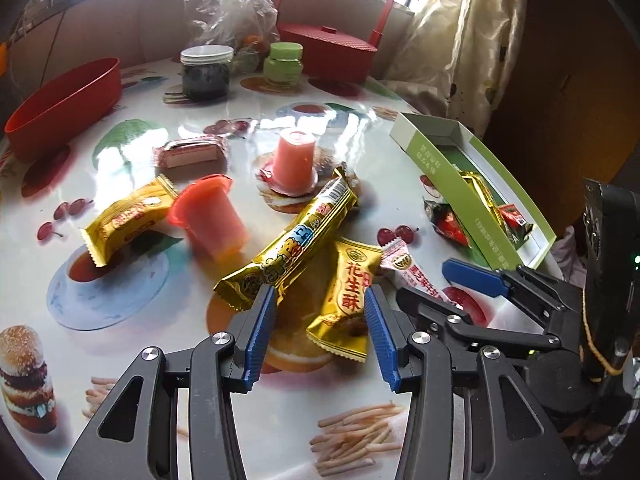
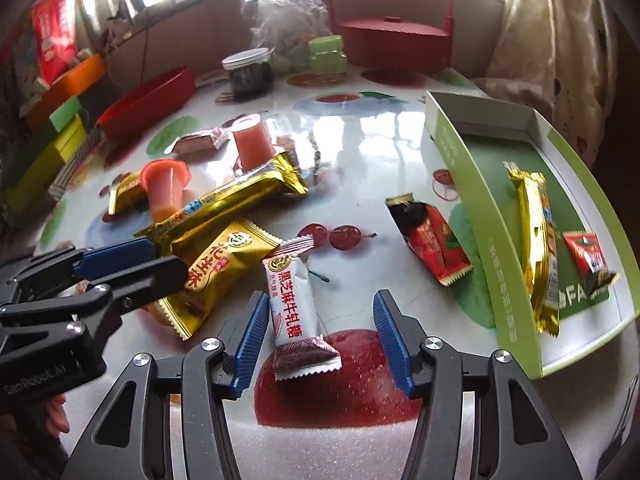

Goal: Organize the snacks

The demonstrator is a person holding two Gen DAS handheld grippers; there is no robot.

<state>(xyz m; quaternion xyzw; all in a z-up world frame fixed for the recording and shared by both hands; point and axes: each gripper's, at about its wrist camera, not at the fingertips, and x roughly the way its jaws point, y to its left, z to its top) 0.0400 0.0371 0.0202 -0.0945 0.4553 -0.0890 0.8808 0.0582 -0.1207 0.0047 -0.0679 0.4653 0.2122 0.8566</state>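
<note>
Snacks lie on a glossy printed table. My left gripper [image 1: 320, 300] is open, its blue fingers on either side of a gold peanut-crisp packet [image 1: 346, 300], with a long gold bar [image 1: 292, 244] lying across the left finger. My right gripper [image 2: 320, 308] is open around a white sesame nougat candy [image 2: 294, 312]. A green and white box tray [image 2: 500, 248] at the right holds a gold bar [image 2: 538, 240] and a small red packet [image 2: 588, 256]. A red packet [image 2: 436, 244] lies beside the tray. Two pink jelly cups [image 1: 208, 216] [image 1: 292, 160] stand further back.
A red oval bowl [image 1: 64, 108] sits at the far left, a dark jar [image 1: 206, 74], a green jar [image 1: 282, 64], a plastic bag [image 1: 232, 4] and a red lidded basket [image 1: 328, 48] at the back. A pink wrapped bar [image 1: 188, 152] and a small gold packet [image 1: 128, 220] lie mid-left.
</note>
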